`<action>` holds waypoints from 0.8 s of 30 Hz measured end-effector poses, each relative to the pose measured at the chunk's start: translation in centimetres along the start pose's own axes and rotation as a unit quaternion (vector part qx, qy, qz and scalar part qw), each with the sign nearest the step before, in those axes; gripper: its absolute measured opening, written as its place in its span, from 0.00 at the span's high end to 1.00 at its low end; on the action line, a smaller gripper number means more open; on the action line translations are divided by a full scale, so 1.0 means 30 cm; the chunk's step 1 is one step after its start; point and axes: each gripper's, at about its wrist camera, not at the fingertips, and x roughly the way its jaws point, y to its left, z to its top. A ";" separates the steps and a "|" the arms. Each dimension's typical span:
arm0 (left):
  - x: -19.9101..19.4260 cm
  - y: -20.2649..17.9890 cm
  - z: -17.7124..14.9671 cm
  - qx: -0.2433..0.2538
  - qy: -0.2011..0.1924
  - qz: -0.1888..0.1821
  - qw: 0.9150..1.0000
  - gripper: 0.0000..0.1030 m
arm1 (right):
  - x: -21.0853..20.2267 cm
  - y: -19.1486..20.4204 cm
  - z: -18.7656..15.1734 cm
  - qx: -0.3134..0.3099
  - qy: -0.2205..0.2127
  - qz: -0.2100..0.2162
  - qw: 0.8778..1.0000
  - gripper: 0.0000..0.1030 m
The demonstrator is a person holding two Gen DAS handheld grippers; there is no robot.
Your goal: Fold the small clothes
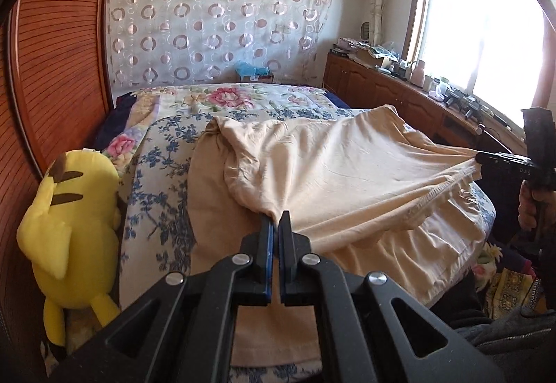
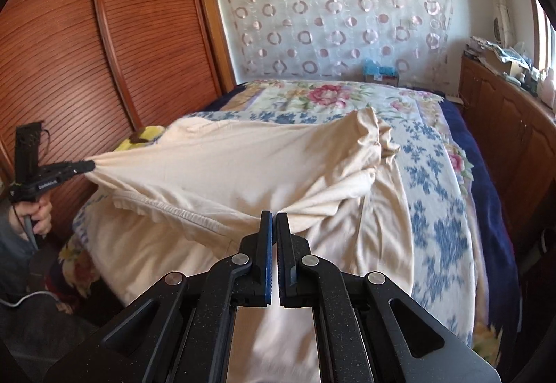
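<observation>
A cream garment lies on the bed, its near hem lifted and stretched between both grippers. My left gripper is shut on one corner of the hem. My right gripper is shut on the other corner. The right gripper also shows in the left wrist view at the far right, pulling the hem taut. The left gripper shows in the right wrist view at the far left. The garment folds back toward its far end, where the fabric bunches up.
The bed carries a blue and pink floral cover. A yellow plush toy lies at the bed's left edge against a wooden slatted wardrobe. A wooden cabinet with clutter runs under the window on the right.
</observation>
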 end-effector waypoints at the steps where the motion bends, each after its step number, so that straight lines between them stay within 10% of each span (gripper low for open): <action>1: -0.012 0.003 -0.006 -0.004 -0.001 -0.002 1.000 1.00 | -0.016 0.007 -0.010 0.003 -0.002 0.004 1.000 1.00; 16: 0.002 -0.008 -0.132 -0.011 0.037 0.033 0.999 1.00 | 0.010 0.042 -0.189 0.028 0.061 -0.019 0.998 1.00; 24: -0.003 -0.010 -0.131 0.001 0.035 0.038 0.999 0.86 | 0.012 -0.027 -0.159 0.032 0.051 -0.089 0.994 0.75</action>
